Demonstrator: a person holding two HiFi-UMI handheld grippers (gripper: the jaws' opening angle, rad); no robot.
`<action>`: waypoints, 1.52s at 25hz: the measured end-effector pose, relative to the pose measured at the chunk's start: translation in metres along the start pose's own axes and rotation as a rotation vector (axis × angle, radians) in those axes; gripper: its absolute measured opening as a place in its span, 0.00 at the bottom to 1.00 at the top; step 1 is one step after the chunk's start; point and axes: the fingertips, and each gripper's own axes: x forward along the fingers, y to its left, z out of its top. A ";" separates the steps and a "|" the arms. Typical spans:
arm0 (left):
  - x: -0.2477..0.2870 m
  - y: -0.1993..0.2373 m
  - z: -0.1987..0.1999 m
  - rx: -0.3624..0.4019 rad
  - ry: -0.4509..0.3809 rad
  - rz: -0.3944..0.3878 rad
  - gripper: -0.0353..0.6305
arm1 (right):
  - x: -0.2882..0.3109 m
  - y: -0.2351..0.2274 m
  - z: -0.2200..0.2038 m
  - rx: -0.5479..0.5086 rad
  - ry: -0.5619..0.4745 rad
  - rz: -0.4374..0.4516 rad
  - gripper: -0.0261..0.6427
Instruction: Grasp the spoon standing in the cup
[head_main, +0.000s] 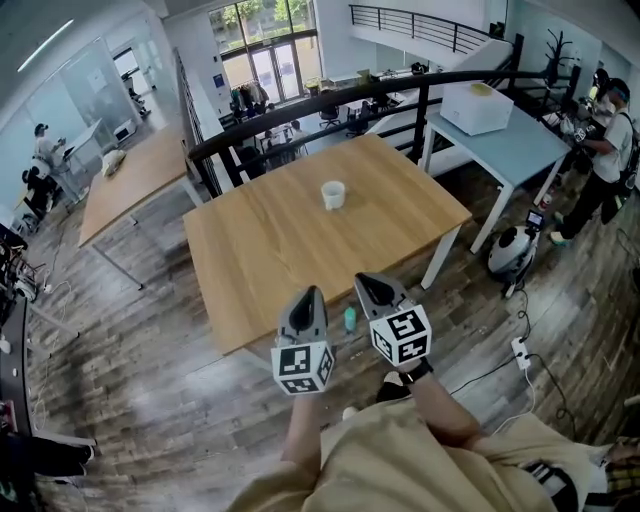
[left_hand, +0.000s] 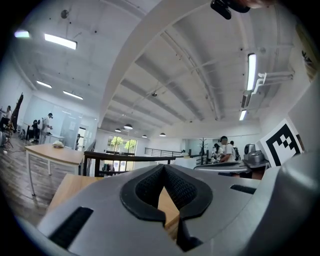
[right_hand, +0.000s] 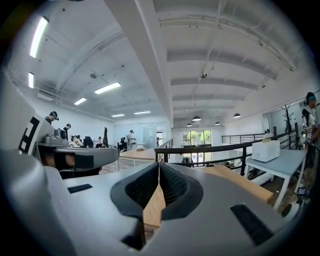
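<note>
Nearest in the head view were the person's tan trousers (head_main: 400, 460) and a dark shoe (head_main: 395, 388) on the plank floor. Just ahead, the left gripper (head_main: 311, 293) and right gripper (head_main: 368, 283) were held level, side by side, at about the near edge of the wooden table (head_main: 270, 260). A small teal thing (head_main: 350, 319) showed between them, below the table's edge (too small to say what it was).

Left gripper view: ribbed pads met at the tips, nothing between them, only a sliver of table top behind. Right gripper view: same, pads pressed together and empty.

The cup (head_main: 333, 195), white and upright, stood alone on the far half of the table, well apart from both grippers. The spoon could not be made out at that size, and neither gripper view caught the cup.

Judgement: this was the start, with the reach not yet begun. The next move called for one gripper (the right looked a bit better lined up) to spread its jaws, travel out over the table to the cup, and close on the spoon's handle above the rim. The cup looked light, so a nudge to its wall could tip it.

Further off were a second wooden table (head_main: 130, 180) at left, a black railing (head_main: 300, 110), and a pale blue table (head_main: 500, 140) bearing a white box (head_main: 478, 108). A person (head_main: 605, 160) stood at the right edge.
</note>
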 end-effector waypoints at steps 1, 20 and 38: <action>0.001 0.001 0.000 -0.002 -0.001 -0.004 0.07 | 0.002 0.001 0.000 0.000 0.002 0.000 0.06; 0.176 0.030 -0.005 0.047 0.048 0.002 0.07 | 0.134 -0.132 -0.004 0.057 0.027 0.013 0.06; 0.335 0.068 -0.044 0.076 0.148 0.097 0.07 | 0.252 -0.257 -0.034 0.074 0.111 0.054 0.06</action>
